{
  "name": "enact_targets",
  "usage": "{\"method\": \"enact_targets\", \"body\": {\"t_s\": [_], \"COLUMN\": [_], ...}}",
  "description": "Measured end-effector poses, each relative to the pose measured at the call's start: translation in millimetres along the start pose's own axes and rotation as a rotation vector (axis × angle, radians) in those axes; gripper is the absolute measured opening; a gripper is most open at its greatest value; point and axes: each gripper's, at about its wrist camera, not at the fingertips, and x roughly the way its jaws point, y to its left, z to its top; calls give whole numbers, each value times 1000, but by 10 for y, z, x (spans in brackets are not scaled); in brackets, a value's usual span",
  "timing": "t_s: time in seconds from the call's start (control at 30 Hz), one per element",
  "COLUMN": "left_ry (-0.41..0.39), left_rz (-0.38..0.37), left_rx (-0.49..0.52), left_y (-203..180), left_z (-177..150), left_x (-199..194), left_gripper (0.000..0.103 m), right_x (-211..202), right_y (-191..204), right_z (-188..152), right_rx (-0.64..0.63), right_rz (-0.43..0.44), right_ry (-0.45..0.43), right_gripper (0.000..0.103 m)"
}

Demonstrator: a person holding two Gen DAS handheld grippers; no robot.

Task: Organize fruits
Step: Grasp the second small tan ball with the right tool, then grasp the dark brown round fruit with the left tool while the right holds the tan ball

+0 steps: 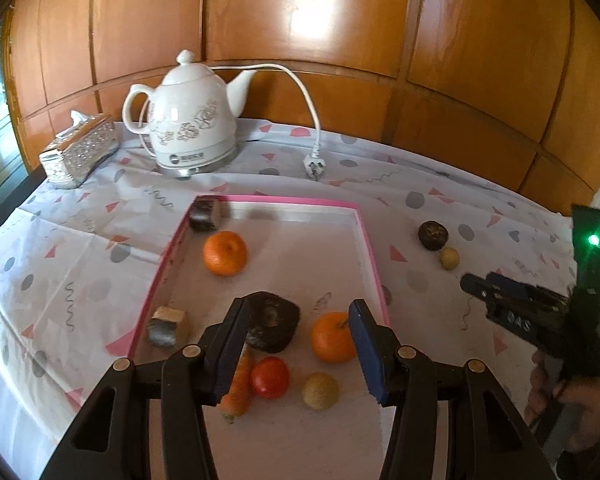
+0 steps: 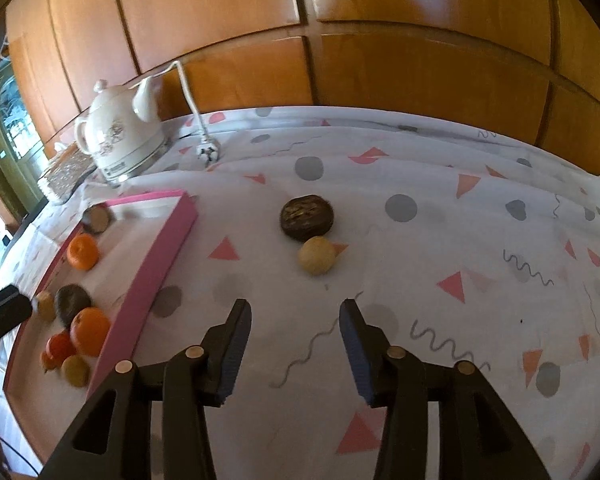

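A pink-rimmed tray (image 1: 284,200) holds two oranges (image 1: 225,253) (image 1: 332,336), a dark round fruit (image 1: 272,326), a red tomato (image 1: 271,377), a carrot (image 1: 238,388), a tan round fruit (image 1: 320,390) and two cut brown pieces (image 1: 206,214) (image 1: 167,326). My left gripper (image 1: 300,312) is open above the tray, over the dark fruit and near orange. On the cloth right of the tray lie a dark round fruit (image 2: 307,218) and a small tan fruit (image 2: 317,255), touching. My right gripper (image 2: 294,312) is open, empty, a little short of them; it also shows in the left wrist view (image 1: 466,282).
A white electric kettle (image 1: 192,120) with cord and loose plug (image 1: 314,168) stands at the back. A silver tissue box (image 1: 80,150) sits at the back left. A wooden panelled wall runs behind the table. The patterned tablecloth (image 2: 460,240) covers the table.
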Motion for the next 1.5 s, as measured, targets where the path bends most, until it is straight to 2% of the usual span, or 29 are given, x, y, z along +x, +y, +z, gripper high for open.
{"method": "enact_targets", "body": {"t_s": [0.2,0.27,0.4,0.43,0.47,0.7,0.93,1.03,1.17,1.5], "left_ry": [9,15,23,27,28,43,103,132,149,193], "left_rz": [-35,-44,-56,-61,-67,-104,-168,-172,-183,-166], "left_rx": [16,21,32,33,35,69,98,115,138,187], "left_y": [-131,-172,-240,-259,-282,-515,-877,-1031,-1232,-1608], "left_z": [72,101,162,177,196,374,556,597,652,746], "left_x": [97,134,212,228,246,423,750,924,1117,1669], "left_gripper": [52,52,52,52,52,52,52,52,58,59], "right_x": [212,322,513,560,577,349,127,71,93,68], "right_y": [-80,-83,-72,-74,-75,-242,-530,-661,-745,-782], "right_z": [207,273,307,302,295,206,43,-55,-130,-171], "right_rx": [18,15,-4,-10,-23,5,44,72,108,127], "right_rz": [-25,-13,-47,-44,-64,-69,-153,-183,-175,-149], "right_ry": [5,30,70,89,87,36,20,17,26,15], "right_gripper": [46,46,45,40,25,26,26,26,26,26]}}
